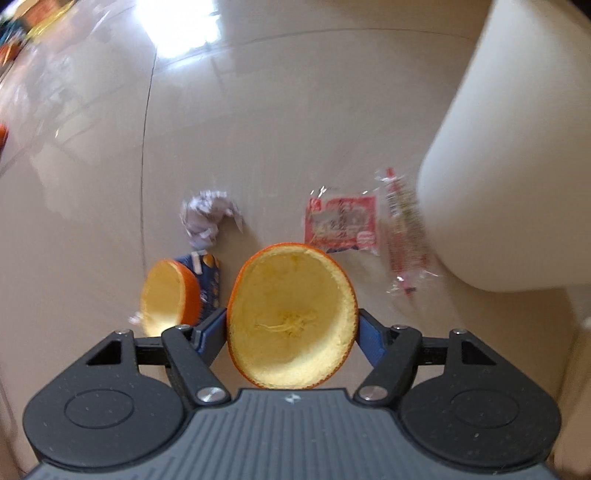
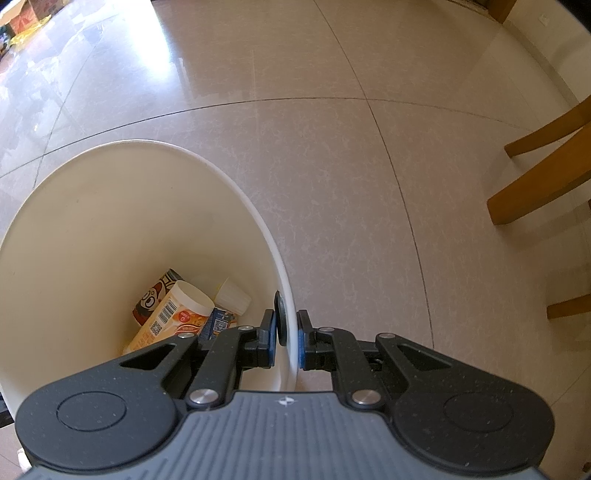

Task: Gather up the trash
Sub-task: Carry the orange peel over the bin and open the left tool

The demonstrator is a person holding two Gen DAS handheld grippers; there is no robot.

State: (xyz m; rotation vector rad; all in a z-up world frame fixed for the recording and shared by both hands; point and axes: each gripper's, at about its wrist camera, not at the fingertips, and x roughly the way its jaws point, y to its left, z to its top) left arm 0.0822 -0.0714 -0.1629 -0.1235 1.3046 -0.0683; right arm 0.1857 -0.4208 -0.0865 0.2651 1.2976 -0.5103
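Observation:
My left gripper (image 1: 291, 328) is shut on a hollow orange peel half (image 1: 291, 317), held above the tiled floor with its pale inside facing the camera. Below lie a second orange peel half (image 1: 168, 297), a blue carton (image 1: 210, 284), a crumpled paper ball (image 1: 207, 218), a red snack wrapper (image 1: 341, 225) and a clear wrapper (image 1: 404, 229). The cream trash bin (image 1: 517, 147) rises at the right. My right gripper (image 2: 287, 338) is shut on the bin's rim (image 2: 291, 332). Inside the bin (image 2: 92, 240) lie a yogurt bottle (image 2: 173, 321), a small white cup (image 2: 232, 295) and cartons.
Glossy beige floor tiles (image 2: 332, 147) spread all around. Wooden chair legs (image 2: 535, 184) stand at the right in the right wrist view. Colourful clutter (image 2: 26, 14) lies at the far top left.

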